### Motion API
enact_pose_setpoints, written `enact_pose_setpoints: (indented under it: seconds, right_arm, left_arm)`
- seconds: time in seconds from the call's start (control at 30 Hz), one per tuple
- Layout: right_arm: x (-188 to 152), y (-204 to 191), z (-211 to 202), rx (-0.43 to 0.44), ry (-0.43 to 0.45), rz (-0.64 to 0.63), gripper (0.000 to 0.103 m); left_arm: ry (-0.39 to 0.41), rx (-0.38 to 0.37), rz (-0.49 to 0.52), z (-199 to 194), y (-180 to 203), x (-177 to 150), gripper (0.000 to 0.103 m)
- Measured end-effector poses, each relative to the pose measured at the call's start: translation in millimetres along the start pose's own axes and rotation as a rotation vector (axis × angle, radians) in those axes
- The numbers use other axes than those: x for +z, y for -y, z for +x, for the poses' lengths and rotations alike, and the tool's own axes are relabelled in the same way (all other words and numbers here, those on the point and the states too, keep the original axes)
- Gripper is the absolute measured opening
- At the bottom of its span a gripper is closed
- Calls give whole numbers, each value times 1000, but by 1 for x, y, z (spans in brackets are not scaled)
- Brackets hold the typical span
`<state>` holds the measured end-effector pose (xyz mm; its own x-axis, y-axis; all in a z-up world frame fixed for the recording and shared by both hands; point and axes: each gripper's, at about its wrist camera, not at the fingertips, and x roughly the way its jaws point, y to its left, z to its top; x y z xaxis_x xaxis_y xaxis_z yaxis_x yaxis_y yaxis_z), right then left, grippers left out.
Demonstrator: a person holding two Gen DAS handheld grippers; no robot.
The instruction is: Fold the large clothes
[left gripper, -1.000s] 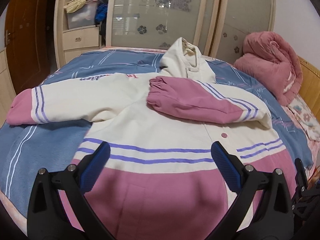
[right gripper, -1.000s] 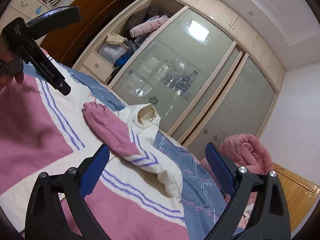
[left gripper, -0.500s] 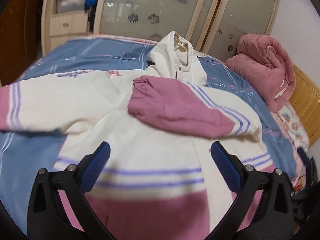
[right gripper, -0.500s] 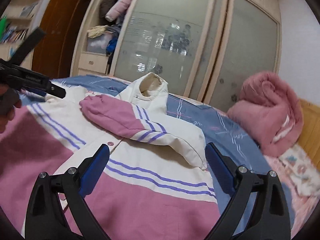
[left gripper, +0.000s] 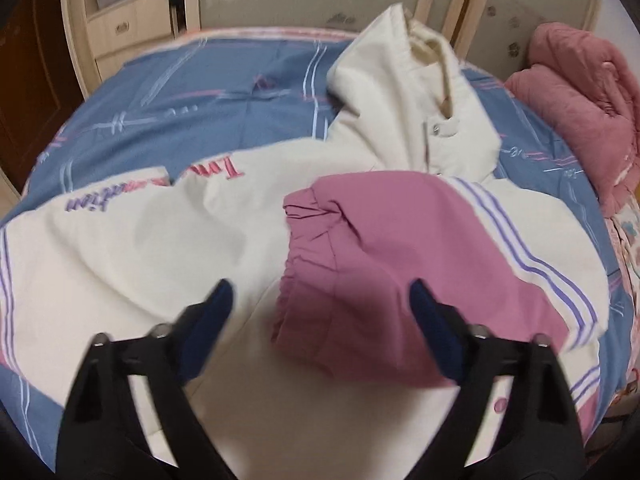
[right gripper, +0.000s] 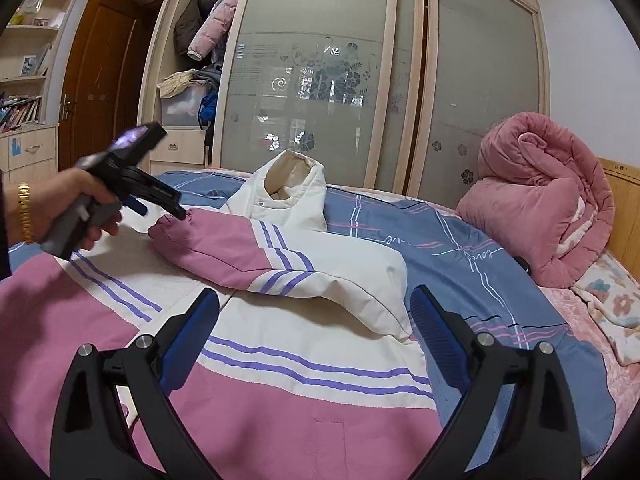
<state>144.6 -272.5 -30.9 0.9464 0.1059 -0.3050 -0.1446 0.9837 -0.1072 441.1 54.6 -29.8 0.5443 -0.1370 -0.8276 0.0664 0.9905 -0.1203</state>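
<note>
A cream and pink jacket (left gripper: 160, 248) with purple stripes lies flat on the bed; it also shows in the right wrist view (right gripper: 280, 344). Its right sleeve (left gripper: 384, 264) is folded across the chest, pink cuff (right gripper: 176, 230) pointing left. My left gripper (left gripper: 320, 304) is open, its fingers either side of the cuff just above it; in the right wrist view it (right gripper: 160, 206) hovers at the cuff end. My right gripper (right gripper: 314, 312) is open and empty above the jacket's lower body, near the folded sleeve's shoulder.
The bed has a blue striped sheet (right gripper: 460, 248). A rolled pink quilt (right gripper: 536, 192) sits at the right by the wooden headboard (right gripper: 624, 208). A wardrobe with frosted sliding doors (right gripper: 312, 80) and an open shelf of clothes stands behind the bed.
My left gripper moved forward over the jacket from the hem to the folded sleeve's cuff. My right gripper's view swung level toward the sleeve and collar. Both stayed open.
</note>
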Motion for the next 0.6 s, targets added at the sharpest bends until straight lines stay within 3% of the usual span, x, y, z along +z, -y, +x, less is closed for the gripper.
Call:
enact_pose_setpoints:
  seconds: [0.07, 0.17, 0.23, 0.3, 0.4, 0.6]
  right_arm:
    - [1, 0, 2, 6, -1, -1, 96]
    - [2, 1, 4, 7, -3, -5, 96]
    - [2, 2, 7, 9, -6, -1, 96]
    - [2, 2, 8, 6, -4, -1, 96]
    - [1, 3, 11, 7, -10, 5, 96]
    - [0, -2, 15, 21, -16, 3, 96]
  left_arm:
    - [-51, -2, -3, 17, 2, 3, 60]
    - [-75, 27, 2, 29, 5, 3, 58]
    - [-64, 49, -28, 31, 4, 3, 50]
    - [-32, 59, -49, 25, 2, 4, 35]
    - [10, 70, -28, 14, 4, 6, 27]
    - [65, 128, 15, -12, -5, 14, 24]
